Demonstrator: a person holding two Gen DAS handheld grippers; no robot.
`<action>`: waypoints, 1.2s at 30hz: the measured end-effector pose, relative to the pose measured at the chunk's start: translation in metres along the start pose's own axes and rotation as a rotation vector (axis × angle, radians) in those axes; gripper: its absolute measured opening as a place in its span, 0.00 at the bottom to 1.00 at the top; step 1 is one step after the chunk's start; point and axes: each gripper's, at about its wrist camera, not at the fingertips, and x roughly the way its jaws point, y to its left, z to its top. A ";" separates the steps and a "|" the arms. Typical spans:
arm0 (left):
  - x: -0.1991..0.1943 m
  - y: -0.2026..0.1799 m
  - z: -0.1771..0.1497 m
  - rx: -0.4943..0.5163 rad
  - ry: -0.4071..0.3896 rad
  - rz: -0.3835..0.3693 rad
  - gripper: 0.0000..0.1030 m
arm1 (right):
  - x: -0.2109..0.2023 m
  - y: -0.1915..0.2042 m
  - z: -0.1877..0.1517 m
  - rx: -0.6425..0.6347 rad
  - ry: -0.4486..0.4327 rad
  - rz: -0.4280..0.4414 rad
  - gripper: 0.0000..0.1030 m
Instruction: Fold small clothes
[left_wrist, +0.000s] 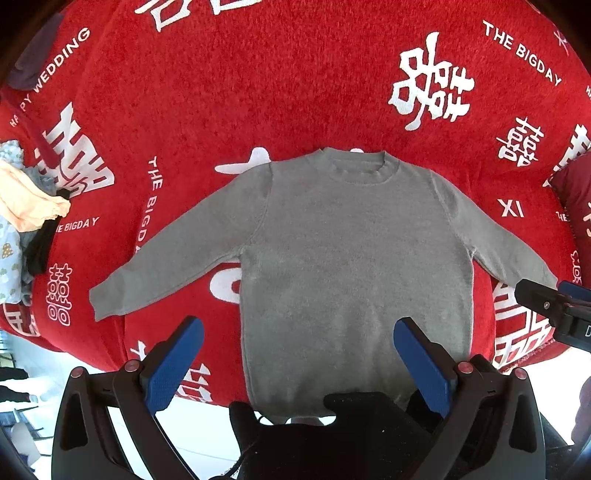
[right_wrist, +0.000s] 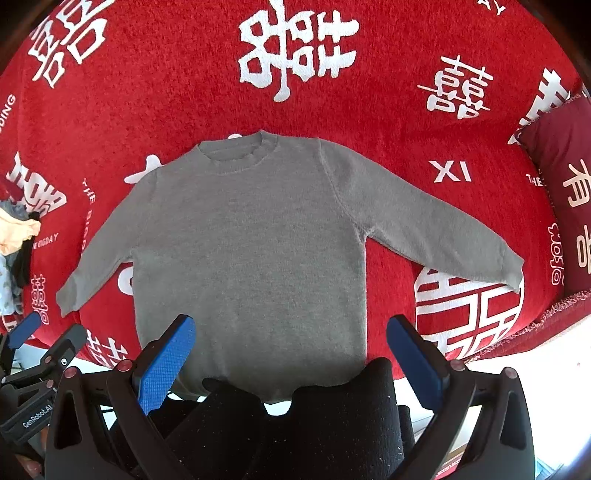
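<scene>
A small grey long-sleeved sweater (left_wrist: 354, 251) lies flat and face up on a red blanket (left_wrist: 258, 92), neck away from me, both sleeves spread out and down. It also shows in the right wrist view (right_wrist: 251, 251). My left gripper (left_wrist: 299, 328) is open and empty, held above the sweater's hem near the front edge. My right gripper (right_wrist: 291, 326) is open and empty, also above the hem. The right gripper's tip shows at the right edge of the left wrist view (left_wrist: 554, 302), beside the right cuff.
A pile of other small clothes (left_wrist: 22, 218) lies at the left edge of the blanket. A dark red cushion (right_wrist: 569, 192) with white characters sits at the right. The blanket's front edge (right_wrist: 517, 332) drops to a pale floor.
</scene>
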 end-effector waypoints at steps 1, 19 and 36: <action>0.000 0.000 0.001 -0.001 -0.001 -0.001 1.00 | 0.000 0.000 0.000 0.000 0.000 -0.001 1.00; 0.005 0.000 0.006 -0.011 0.001 -0.034 1.00 | -0.003 0.003 0.004 -0.019 0.001 -0.046 1.00; 0.054 0.031 0.002 -0.150 0.033 -0.098 1.00 | 0.032 0.017 0.006 -0.113 -0.002 -0.057 1.00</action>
